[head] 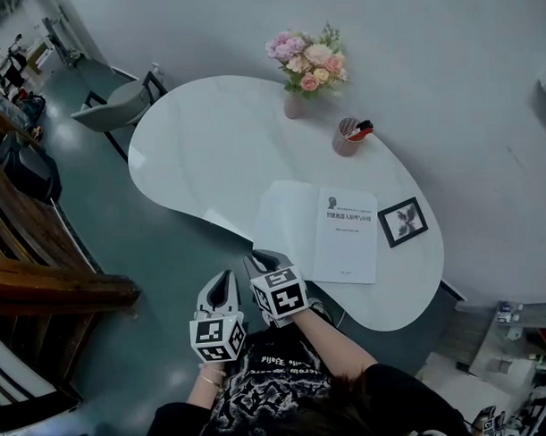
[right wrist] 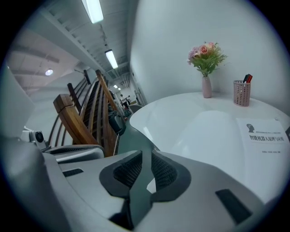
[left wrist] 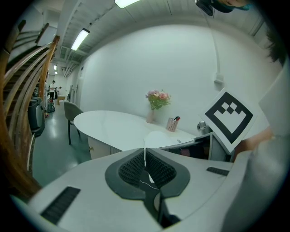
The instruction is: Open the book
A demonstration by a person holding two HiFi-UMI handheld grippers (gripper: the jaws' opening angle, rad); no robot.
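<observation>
Two empty grippers: left gripper [head: 225,277] fingers closed, right gripper [head: 267,257] fingers slightly apart. Only the head view shows the picture frame [head: 403,221] beside the book [head: 345,246] lying open on the table [head: 208,143]. Cup [head: 345,140] holds pens [head: 363,129]; vase [head: 294,105] holds flowers [head: 308,59].

Left tongs [head: 224,279] closed, right tongs [head: 264,258] slightly parted, both empty, side by side

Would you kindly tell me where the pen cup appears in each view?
Head view: pen cup upper centre-right, right of the vase.
Left gripper view: pen cup mid-frame, right of the vase.
Right gripper view: pen cup upper right, right of the vase.
Shared landmark: the vase.
</observation>
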